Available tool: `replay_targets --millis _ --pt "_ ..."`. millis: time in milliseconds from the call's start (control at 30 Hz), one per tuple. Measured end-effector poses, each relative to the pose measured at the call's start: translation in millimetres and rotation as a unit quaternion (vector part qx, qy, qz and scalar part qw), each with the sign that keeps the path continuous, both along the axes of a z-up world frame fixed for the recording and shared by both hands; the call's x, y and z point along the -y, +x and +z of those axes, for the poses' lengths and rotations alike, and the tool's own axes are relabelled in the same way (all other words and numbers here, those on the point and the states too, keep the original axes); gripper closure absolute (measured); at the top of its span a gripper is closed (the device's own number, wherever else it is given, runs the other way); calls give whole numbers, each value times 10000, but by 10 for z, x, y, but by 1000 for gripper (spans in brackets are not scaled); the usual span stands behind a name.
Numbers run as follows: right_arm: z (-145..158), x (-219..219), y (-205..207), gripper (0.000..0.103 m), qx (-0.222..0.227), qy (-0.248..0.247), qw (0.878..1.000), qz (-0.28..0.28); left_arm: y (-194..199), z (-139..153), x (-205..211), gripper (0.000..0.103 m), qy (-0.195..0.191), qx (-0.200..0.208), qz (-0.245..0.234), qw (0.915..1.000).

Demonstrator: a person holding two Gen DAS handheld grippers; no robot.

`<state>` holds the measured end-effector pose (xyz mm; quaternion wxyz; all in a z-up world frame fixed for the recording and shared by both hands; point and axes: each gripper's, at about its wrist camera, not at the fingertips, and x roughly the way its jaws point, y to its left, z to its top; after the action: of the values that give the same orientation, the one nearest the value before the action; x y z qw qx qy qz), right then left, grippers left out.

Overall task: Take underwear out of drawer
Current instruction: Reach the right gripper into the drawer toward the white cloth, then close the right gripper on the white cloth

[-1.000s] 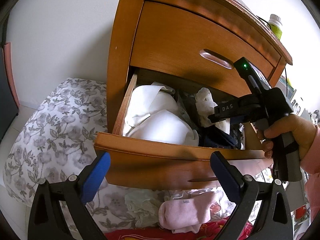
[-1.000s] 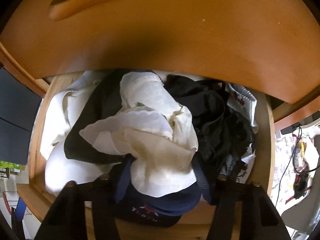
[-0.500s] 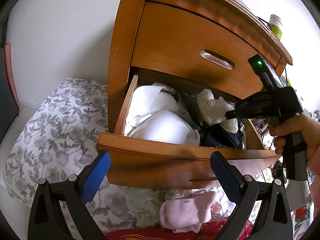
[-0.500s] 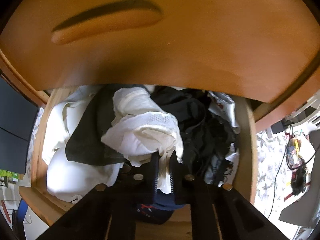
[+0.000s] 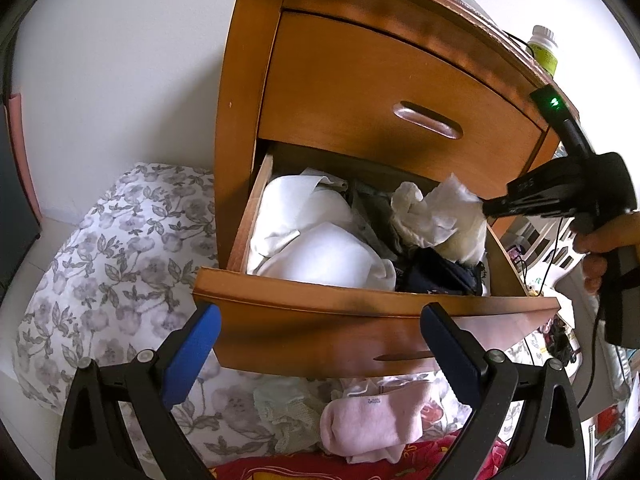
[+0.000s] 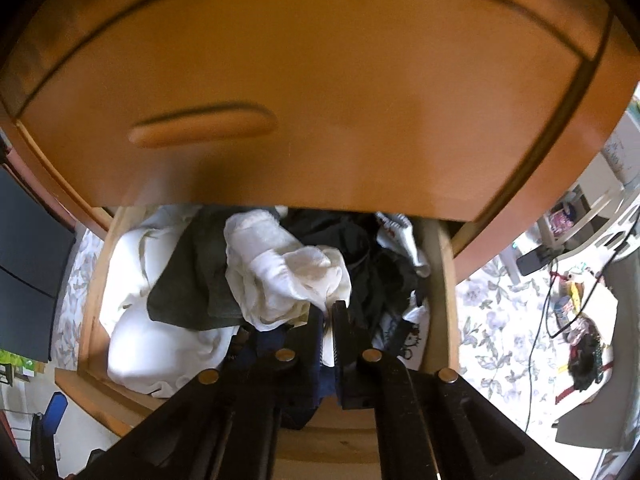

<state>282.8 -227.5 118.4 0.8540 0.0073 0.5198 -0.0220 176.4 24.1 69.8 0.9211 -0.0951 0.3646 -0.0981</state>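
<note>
Two tongs at the nightstand, one has a grip on the undies

Two drawers on this orange-brown wooden nightstand (image 5: 360, 92): the top one is shut, and the bottom wooden drawer (image 5: 360, 320) is pulled out and stuffed with clothes. A grey floral bedsheet (image 5: 120, 264) lies to the left of it and runs underneath, with a pink sock (image 5: 372, 420) below the drawer front. Inside the drawer, a big white garment (image 5: 320, 248) fills the left half and dark navy and black stuff (image 5: 440, 276) sits on the right. The crumpled white lace-edged underwear (image 6: 288, 280) is bunched up over the middle of the pile, and the right tongs (image 6: 328, 320) are pinched tight on its edge, lifting that bit above the rest. The left tongs (image 5: 320, 336), with blue pads, stand wide and hold nothing, hanging in front of the drawer front.
</note>
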Motion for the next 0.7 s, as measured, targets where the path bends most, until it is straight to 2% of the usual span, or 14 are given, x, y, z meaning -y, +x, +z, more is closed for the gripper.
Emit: replay_targets --millis 100,333,400,467,500,600,700 --pt "121 -8 -53 99 83 -29 10000 26 -24 25 1 3 10 26 -3 10000" --pt "-16 -127 8 97 -67 214 9996 175 -40 37 -19 3 14 31 9 10000" --pt "-62 -185 36 88 -67 163 9996 204 -33 27 -28 3 10 22 11 10000" --pt "-115 -233 89 55 -72 26 9997 239 -27 16 -33 3 3 9 15 10000" --pt "-131 -246 107 49 -41 -77 9998 180 -22 9 -31 3 1 1 13 10000" --pt "-230 -285 180 47 -148 -122 9996 207 -8 -12 -27 3 10 -25 0 10000" --pt "-403 -335 255 38 -408 -47 9989 230 -5 -21 -18 3 24 -26 -22 10000"
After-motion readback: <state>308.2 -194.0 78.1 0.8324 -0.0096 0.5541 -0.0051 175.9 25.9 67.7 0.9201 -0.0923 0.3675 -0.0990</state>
